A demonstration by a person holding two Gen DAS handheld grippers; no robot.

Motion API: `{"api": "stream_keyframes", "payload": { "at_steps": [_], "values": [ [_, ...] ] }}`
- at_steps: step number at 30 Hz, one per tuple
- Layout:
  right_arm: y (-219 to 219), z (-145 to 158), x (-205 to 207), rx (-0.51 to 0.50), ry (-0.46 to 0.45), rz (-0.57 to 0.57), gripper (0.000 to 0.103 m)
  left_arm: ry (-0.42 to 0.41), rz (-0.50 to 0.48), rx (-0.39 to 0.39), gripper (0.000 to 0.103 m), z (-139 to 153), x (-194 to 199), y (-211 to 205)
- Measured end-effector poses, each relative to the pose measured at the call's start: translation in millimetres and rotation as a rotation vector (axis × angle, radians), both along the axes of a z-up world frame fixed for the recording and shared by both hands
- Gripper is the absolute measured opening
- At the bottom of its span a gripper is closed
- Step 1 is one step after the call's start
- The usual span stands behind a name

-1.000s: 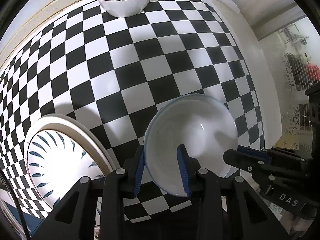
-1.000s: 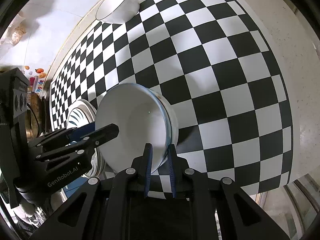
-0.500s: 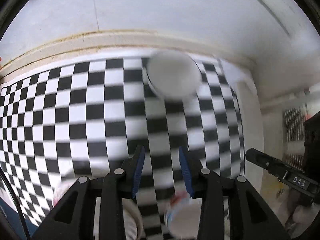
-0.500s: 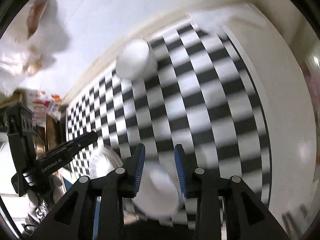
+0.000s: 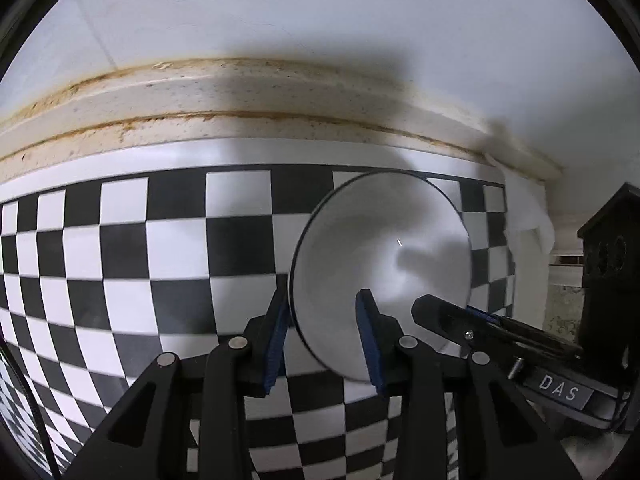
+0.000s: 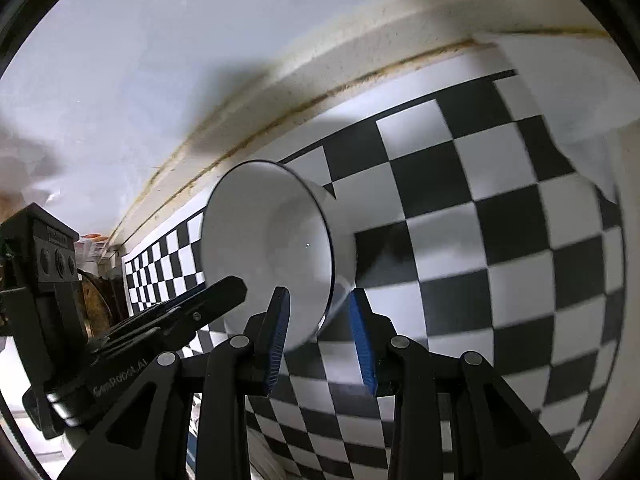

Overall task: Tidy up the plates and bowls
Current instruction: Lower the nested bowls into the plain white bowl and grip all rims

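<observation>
In the left wrist view, a white bowl [image 5: 384, 272] with a thin dark rim is seen on the checkered tabletop [image 5: 160, 264], close to the stained ledge [image 5: 240, 96] at the foot of the wall [image 5: 280, 12]. The left hand-held gripper [image 5: 324, 336] is spread, and the near rim of the bowl is straddled by its blue pads [image 5: 366, 320], one outside the bowl and one inside; no contact with either pad can be made out. The tip of the right hand-held gripper [image 5: 436, 312] is seen at the bowl's right rim. A white sheet [image 5: 528, 212] is seen beyond the bowl, at the tabletop's right edge.

In the right wrist view, the bowl [image 6: 272, 248] is seen just ahead of the right hand-held gripper [image 6: 320, 332], whose fingers are held apart with the bowl's near rim between them, not visibly touched. The left hand-held gripper [image 6: 216, 296] is seen at the bowl's left side.
</observation>
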State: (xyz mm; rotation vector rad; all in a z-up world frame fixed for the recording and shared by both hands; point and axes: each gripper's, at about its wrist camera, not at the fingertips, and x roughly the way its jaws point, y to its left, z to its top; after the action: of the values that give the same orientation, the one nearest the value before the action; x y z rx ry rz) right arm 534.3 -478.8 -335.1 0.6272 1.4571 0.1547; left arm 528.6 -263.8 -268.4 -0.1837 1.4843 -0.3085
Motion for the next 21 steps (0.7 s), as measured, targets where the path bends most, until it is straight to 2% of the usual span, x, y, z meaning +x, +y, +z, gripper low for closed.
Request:
{"api": "stream_keyframes", "payload": {
  "at_steps": [3, 13, 21],
  "values": [
    [-2.9, -5.4, 4.3, -0.034, 0.0, -0.002, 0.019, -0.019, -0.011, 0.015, 0.031, 0.7, 1.9, -4.3],
    [-1.0, 3.7, -2.0, -0.081, -0.034, 0.012, 0.016, -0.077, -0.054, 0.04, 0.031, 16.5, -8.6, -17.2],
    [4.2, 38.1, -26.4, -0.099, -0.088, 0.01, 0.015, -0.133, -0.077, 0.021, 0.031, 50.1, -34.6, -12.4]
  ]
}}
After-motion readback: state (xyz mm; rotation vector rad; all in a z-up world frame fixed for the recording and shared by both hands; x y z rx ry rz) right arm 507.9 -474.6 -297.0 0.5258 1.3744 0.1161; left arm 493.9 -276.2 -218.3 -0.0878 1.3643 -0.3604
